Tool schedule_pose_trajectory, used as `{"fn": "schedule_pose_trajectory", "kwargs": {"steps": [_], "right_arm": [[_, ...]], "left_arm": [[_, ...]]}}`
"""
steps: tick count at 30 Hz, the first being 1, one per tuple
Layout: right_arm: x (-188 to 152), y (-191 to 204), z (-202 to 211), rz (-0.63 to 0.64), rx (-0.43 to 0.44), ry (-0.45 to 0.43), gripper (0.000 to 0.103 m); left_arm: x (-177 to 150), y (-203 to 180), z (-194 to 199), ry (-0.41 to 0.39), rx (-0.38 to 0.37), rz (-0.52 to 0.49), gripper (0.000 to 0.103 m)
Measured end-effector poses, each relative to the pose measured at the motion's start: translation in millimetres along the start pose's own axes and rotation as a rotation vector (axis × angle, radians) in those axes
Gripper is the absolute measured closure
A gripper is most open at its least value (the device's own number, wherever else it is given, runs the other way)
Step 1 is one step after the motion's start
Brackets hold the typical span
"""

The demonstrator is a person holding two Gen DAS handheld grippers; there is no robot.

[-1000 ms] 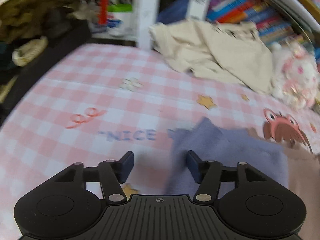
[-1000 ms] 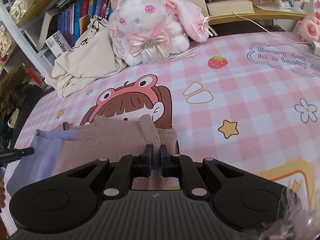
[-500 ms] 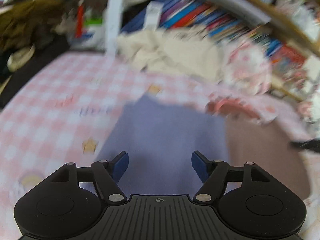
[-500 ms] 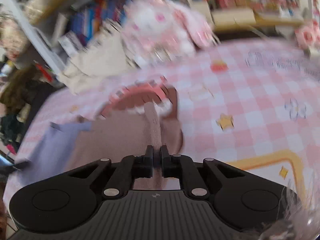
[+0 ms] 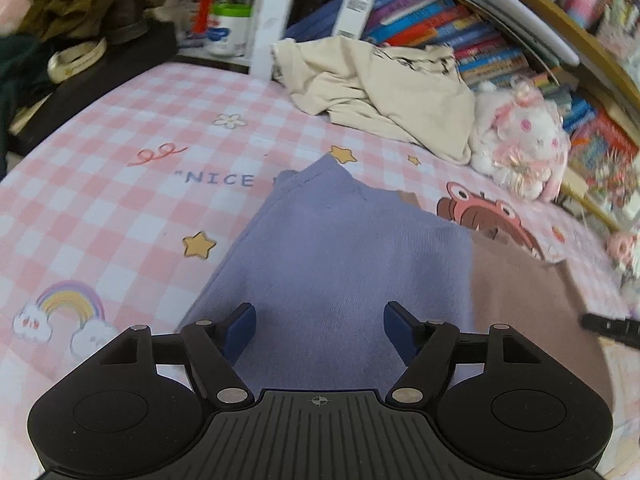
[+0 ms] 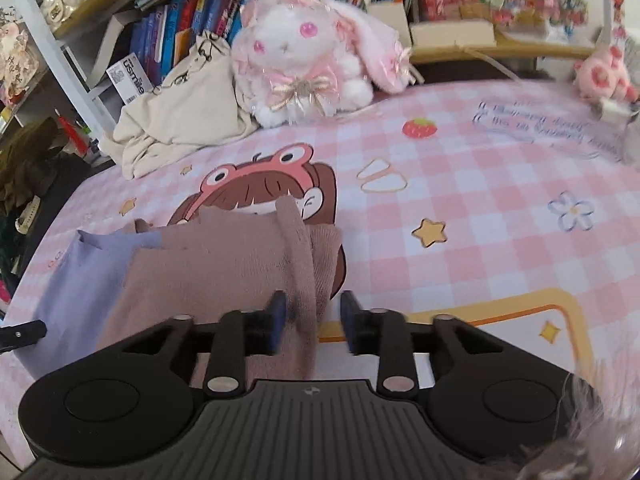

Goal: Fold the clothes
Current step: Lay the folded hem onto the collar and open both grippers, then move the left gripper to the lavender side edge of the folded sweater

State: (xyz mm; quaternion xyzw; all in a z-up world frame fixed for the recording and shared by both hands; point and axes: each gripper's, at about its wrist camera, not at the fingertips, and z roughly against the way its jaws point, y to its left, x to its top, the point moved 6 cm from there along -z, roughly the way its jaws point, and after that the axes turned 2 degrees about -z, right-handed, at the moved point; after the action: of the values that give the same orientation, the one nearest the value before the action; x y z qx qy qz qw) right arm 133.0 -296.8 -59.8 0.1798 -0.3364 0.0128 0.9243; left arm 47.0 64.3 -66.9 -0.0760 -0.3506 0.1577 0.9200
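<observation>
Item: two-tone garment (image 5: 344, 264), lilac and brown, lying folded on the bed's checked sheet (image 5: 120, 208). Left tongs (image 5: 319, 330) spreading above the lilac end, pinching nothing. Right tongs (image 6: 312, 320) opening, brown ribbed edge between them (grip apparently released). Outstanding: cream garment (image 5: 400, 96), crumpled, unfolded.

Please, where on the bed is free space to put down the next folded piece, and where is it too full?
Free: the checked sheet right of the purple-and-brown garment, around the star and flower prints; also left of it, near the rainbow print. Crowded: the far edge, with the cream garment and plush rabbit against the bookshelf.
</observation>
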Motion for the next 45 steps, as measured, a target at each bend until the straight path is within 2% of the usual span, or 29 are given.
{"fn": "schedule_pose_trajectory", "kwargs": {"steps": [4, 7, 10, 11, 14, 17, 19, 21, 26, 29, 32, 35, 39, 45], "right_arm": [[-6, 11, 28, 0.004, -0.033, -0.056, 0.051], [-15, 26, 41, 0.018, -0.075, -0.093, 0.035], [-29, 42, 48, 0.042, -0.112, -0.095, 0.031], [-34, 47, 50, 0.05, -0.124, -0.094, 0.027], [-49, 65, 56, 0.088, -0.151, -0.088, 0.023], [-66, 82, 60, 0.132, -0.173, -0.07, 0.02], [-76, 91, 63, 0.151, -0.185, -0.064, 0.017], [-85, 100, 66, 0.168, -0.195, -0.059, 0.015], [-104, 118, 70, 0.22, -0.222, -0.04, 0.014], [-112, 126, 75, 0.252, -0.234, -0.039, 0.014], [-115, 133, 78, 0.28, -0.242, -0.045, 0.014], [-117, 138, 83, 0.309, -0.249, -0.058, 0.014], [-116, 139, 86, 0.324, -0.258, -0.069, 0.014], [-115, 135, 82, 0.299, -0.265, -0.047, 0.014]], "left_arm": [[-10, 3, 16, -0.014, 0.001, 0.03, 0.031], [-19, 0, 26, -0.009, -0.001, 0.014, 0.029], [-26, -1, 31, 0.006, 0.006, -0.005, 0.022], [-28, -1, 31, 0.021, 0.012, -0.011, 0.02], [-36, -1, 35, 0.059, 0.035, -0.055, 0.018], [-47, 2, 43, 0.072, 0.006, -0.091, 0.013], [-52, 8, 47, 0.08, -0.031, -0.072, 0.013], [-55, 17, 48, 0.088, -0.082, -0.004, 0.013], [-57, 51, 38, 0.111, -0.266, 0.345, 0.015], [-54, 65, 28, 0.102, -0.348, 0.532, 0.022], [-52, 78, 14, 0.089, -0.383, 0.723, 0.038], [-53, 90, 2, 0.071, -0.361, 0.866, 0.04], [-53, 98, -8, 0.029, -0.374, 0.96, 0.042], [-45, 92, -13, 0.014, -0.366, 0.894, 0.044]]}}
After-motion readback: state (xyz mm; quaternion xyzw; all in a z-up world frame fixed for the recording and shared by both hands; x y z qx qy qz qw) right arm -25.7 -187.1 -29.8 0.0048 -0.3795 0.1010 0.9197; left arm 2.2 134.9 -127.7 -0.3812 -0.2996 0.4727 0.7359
